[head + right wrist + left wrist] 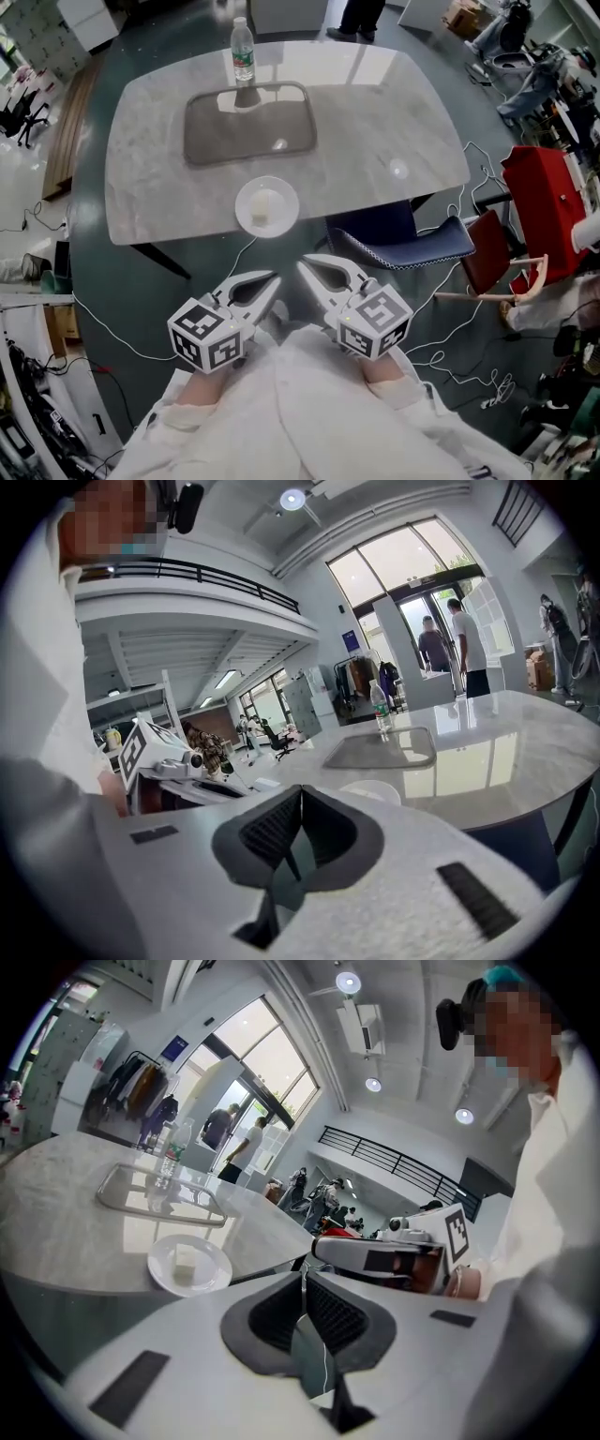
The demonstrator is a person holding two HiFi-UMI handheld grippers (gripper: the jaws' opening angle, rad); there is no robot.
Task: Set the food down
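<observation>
a large, pale marble table (375, 122) with rounded corners fills the far half of the scene. a grey rectangular tray (216, 141) lies on its middle. a blue chair (403, 239) is tucked under the near right edge of the table.

the person's forearms, in white sleeves (216, 412), reach forward from the near side, close together and side by side. they stop short of the table's near edge, over the floor. each gripper points slightly downward. the left gripper (274, 278) angles to the far right and the right gripper (305, 265) to the far left, so their tips lean toward each other and end near one another without touching. the marker cubes sit at the wrists, just ahead of the sleeve cuffs. both pairs of jaws are pressed together, pad against pad, with nothing between them.

a round white plate (246, 217) rests on the table near its near edge, between the tray and the gripper tips and apart from both. a clear water bottle (243, 52) stands upright at the tray's far edge. the food (263, 203), a small pale block, sits in the middle of the plate, clear of both grippers.
</observation>
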